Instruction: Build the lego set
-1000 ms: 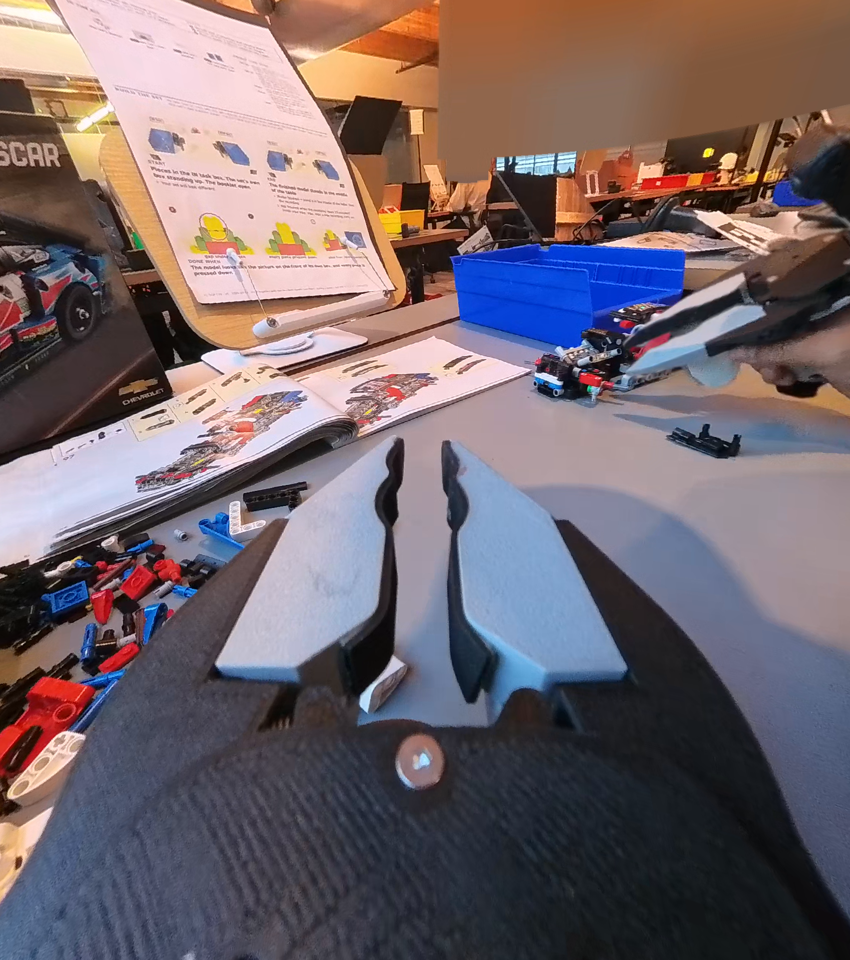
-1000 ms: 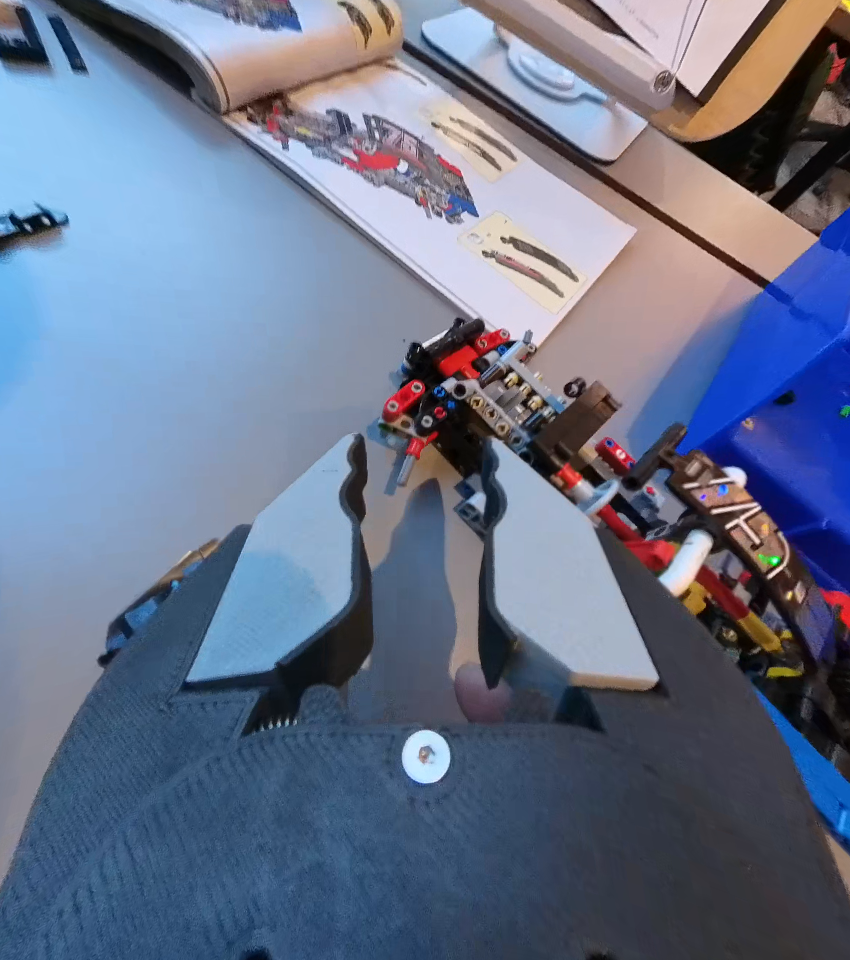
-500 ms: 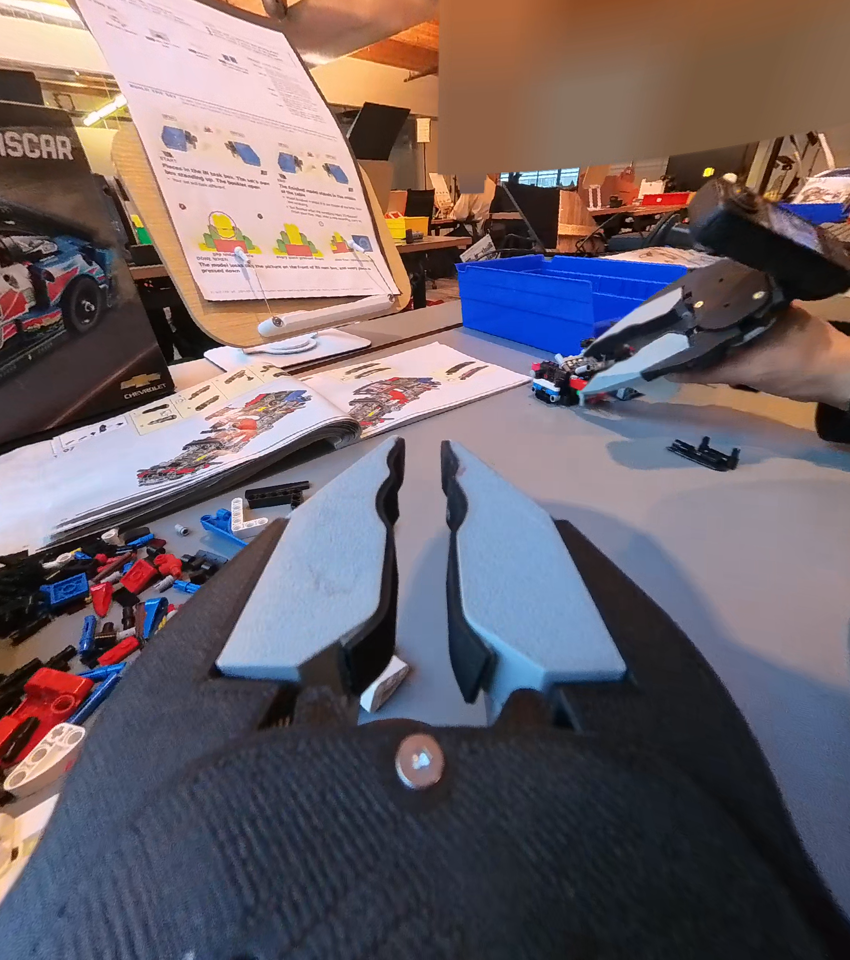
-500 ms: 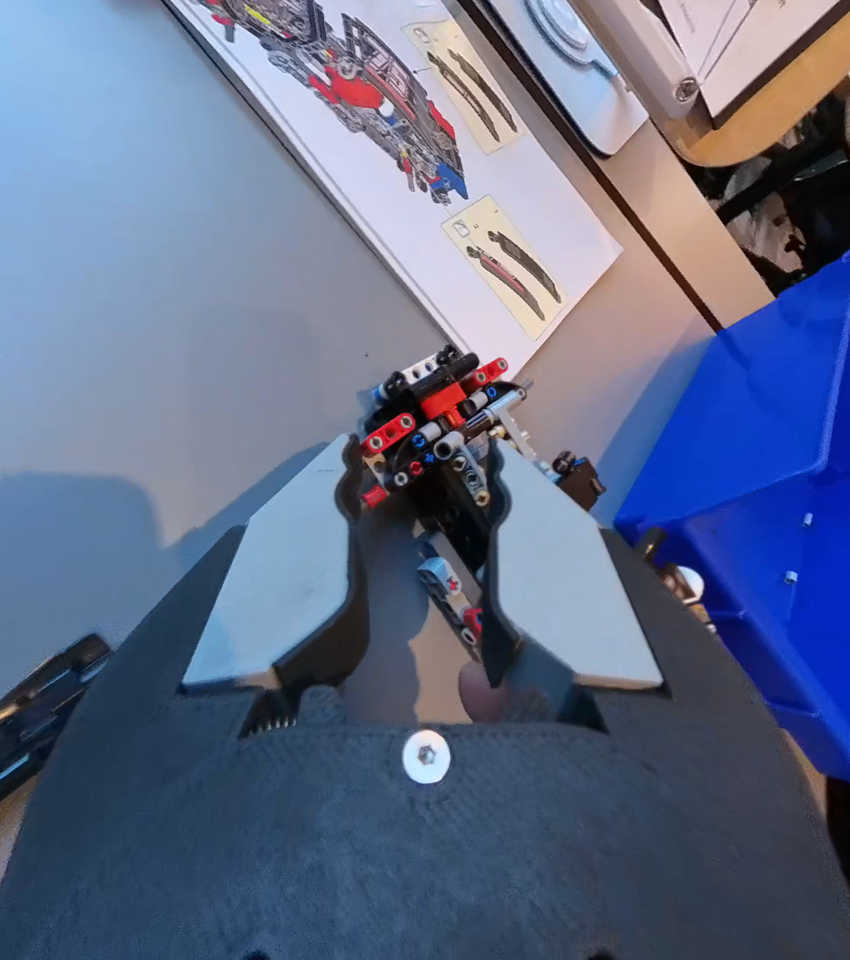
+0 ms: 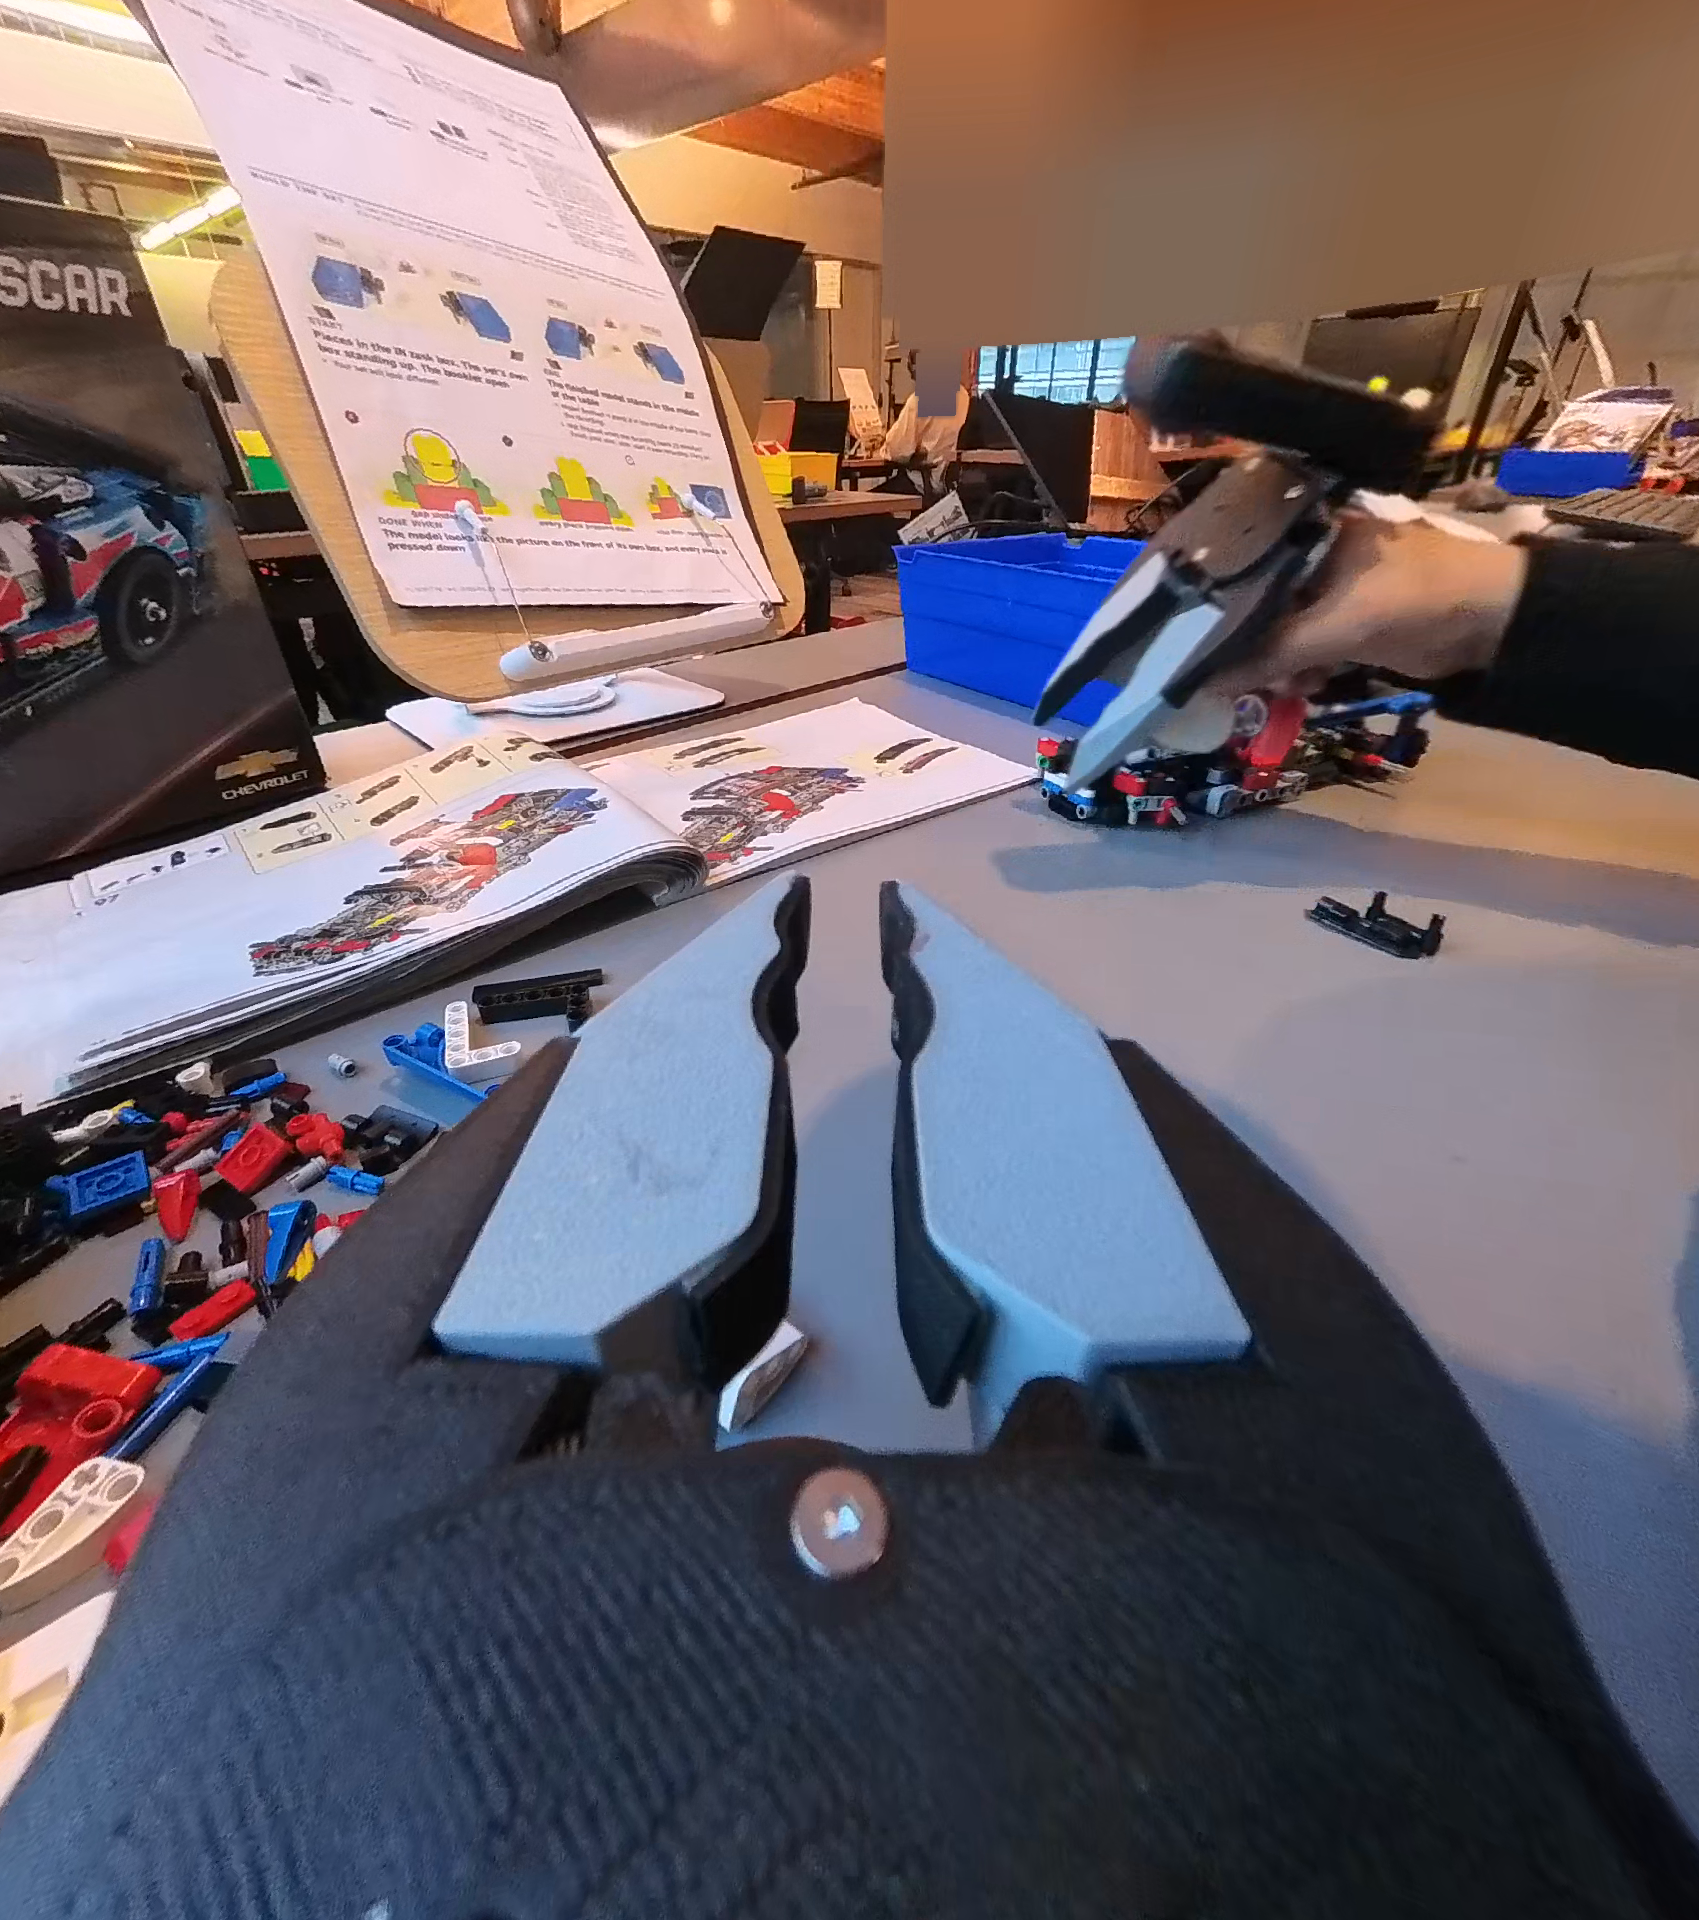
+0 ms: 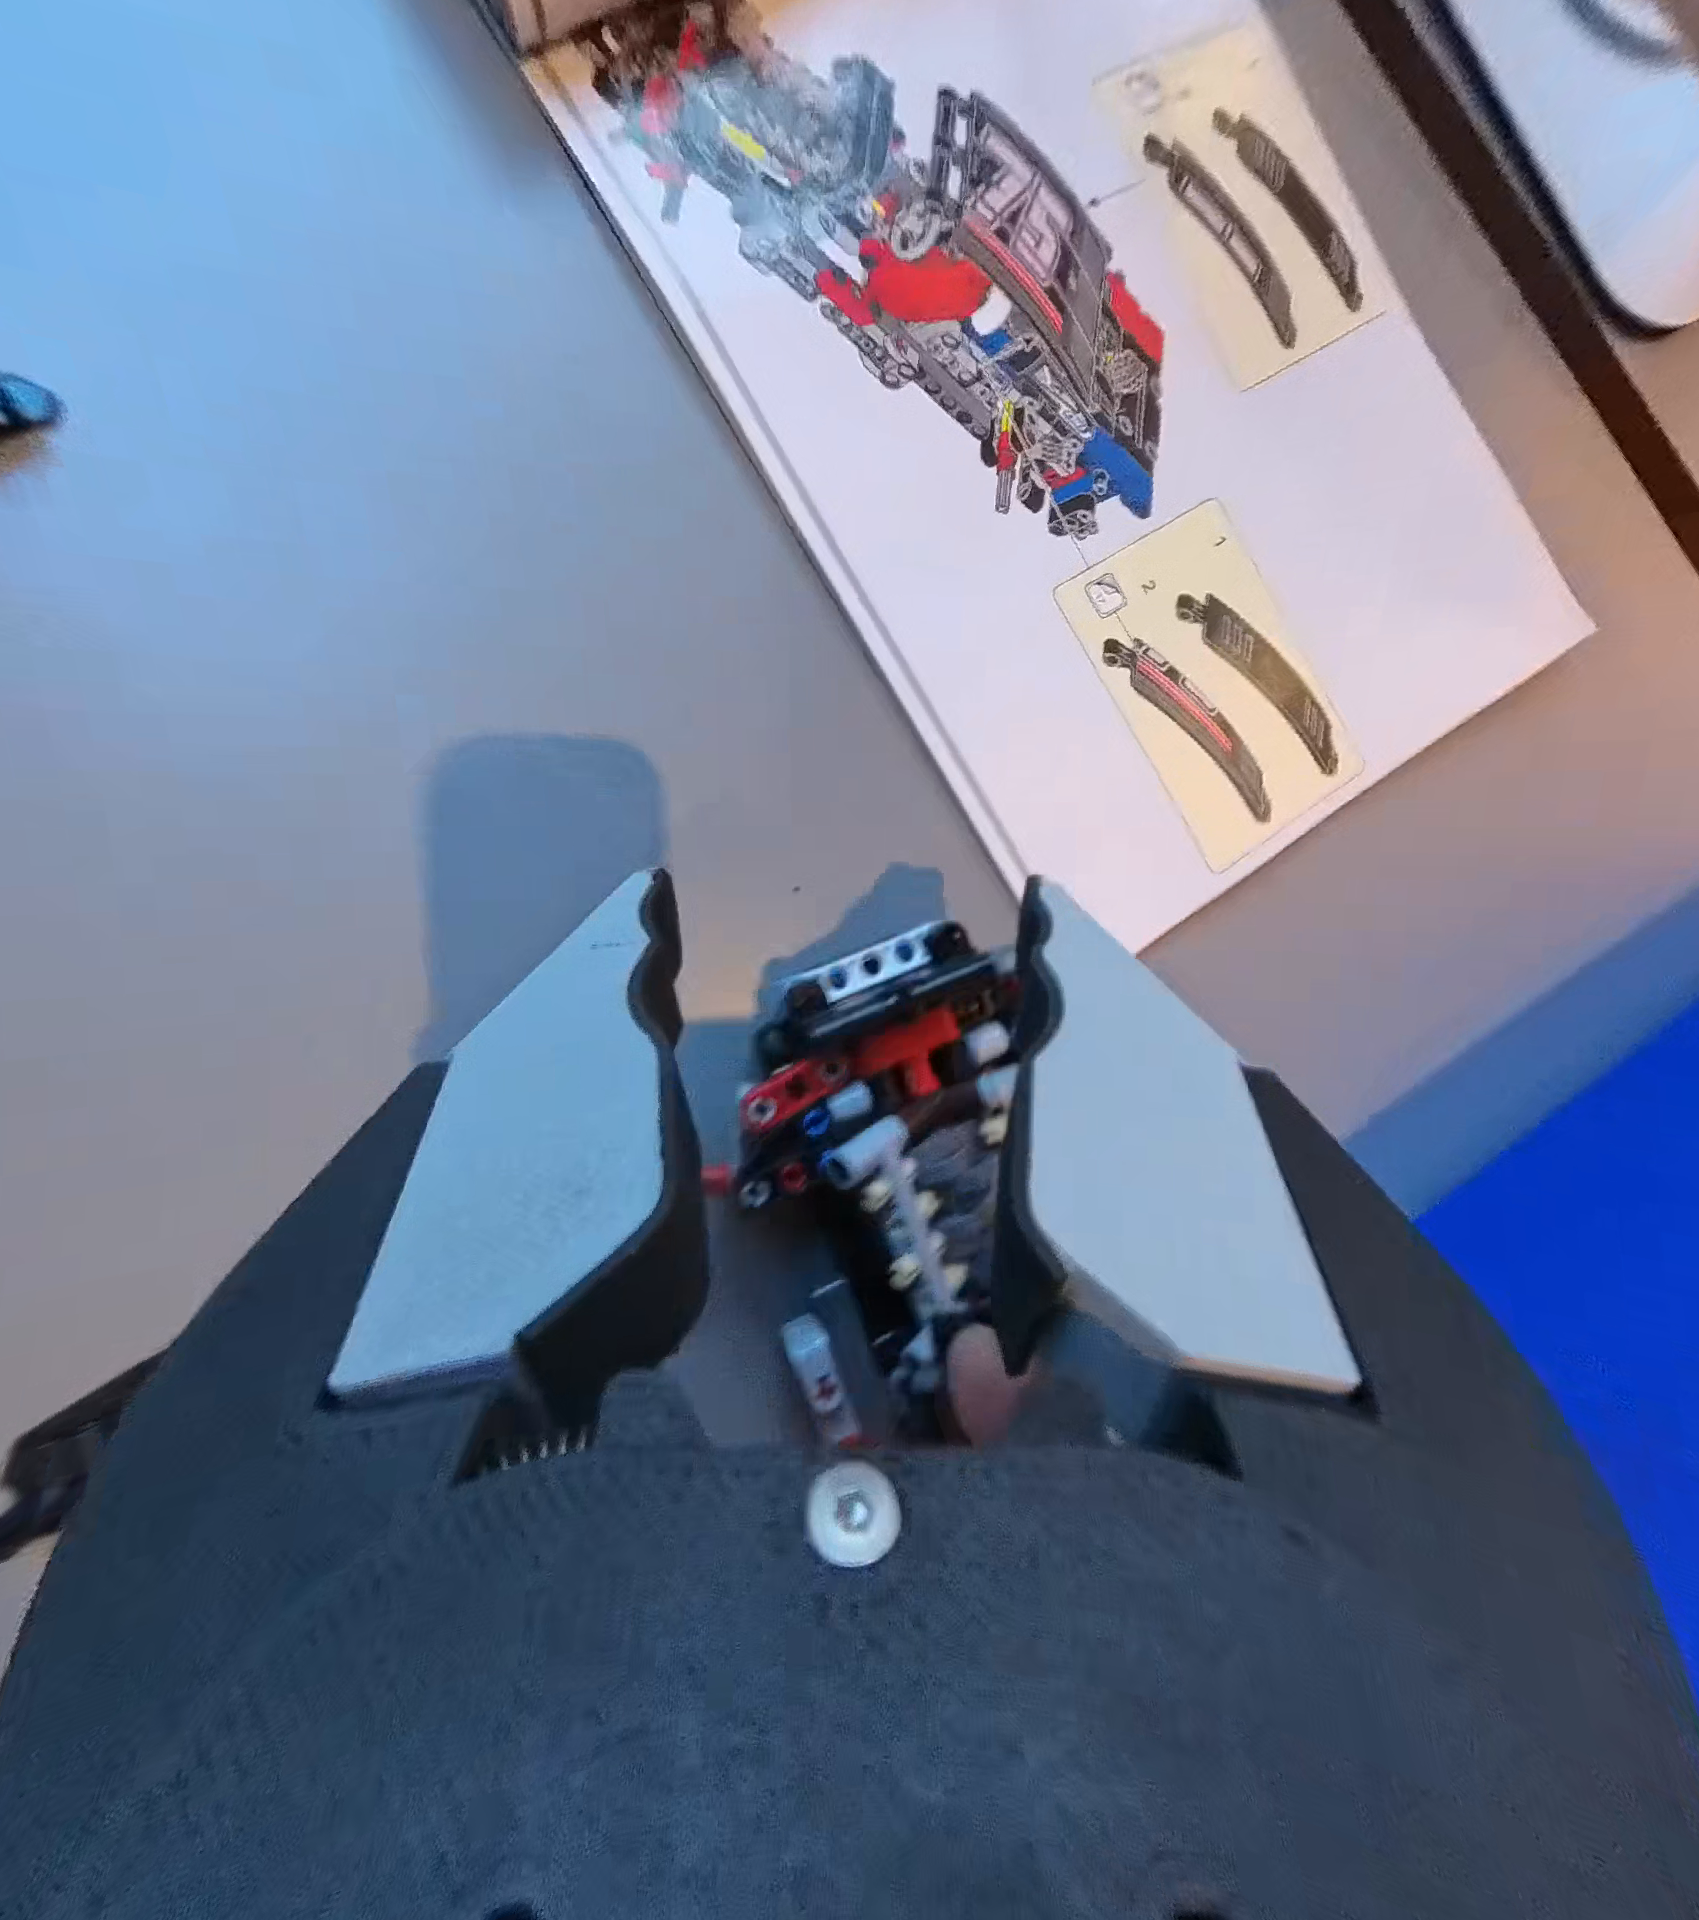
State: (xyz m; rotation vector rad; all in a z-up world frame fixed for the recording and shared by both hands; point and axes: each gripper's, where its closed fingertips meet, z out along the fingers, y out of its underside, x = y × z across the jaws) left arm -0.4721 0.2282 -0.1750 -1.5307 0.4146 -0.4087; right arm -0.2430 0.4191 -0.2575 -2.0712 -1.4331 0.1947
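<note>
The part-built car chassis, black with red and blue pieces, lies on the grey table at the far right, in front of the blue bin. My right gripper, held by a hand, points down at its front end. In the right wrist view the right gripper is open, with the chassis front between its jaws. The right finger is against the model; the left finger stands apart. My left gripper hovers over bare table, empty, its jaws a narrow gap apart.
Loose pieces lie in a pile at the left. An open instruction booklet lies behind them. A lone black piece lies mid-right. The set's box, a sheet on a stand and a blue bin line the back. Left tips to right tips: about 30 cm. The left gripper is farther from the lone black piece, some 30 cm, than the right, some 15 cm.
My right gripper has swung over the chassis, tilted down and opened wider, so the model's front now sits between its jaws. My left gripper has barely moved.
</note>
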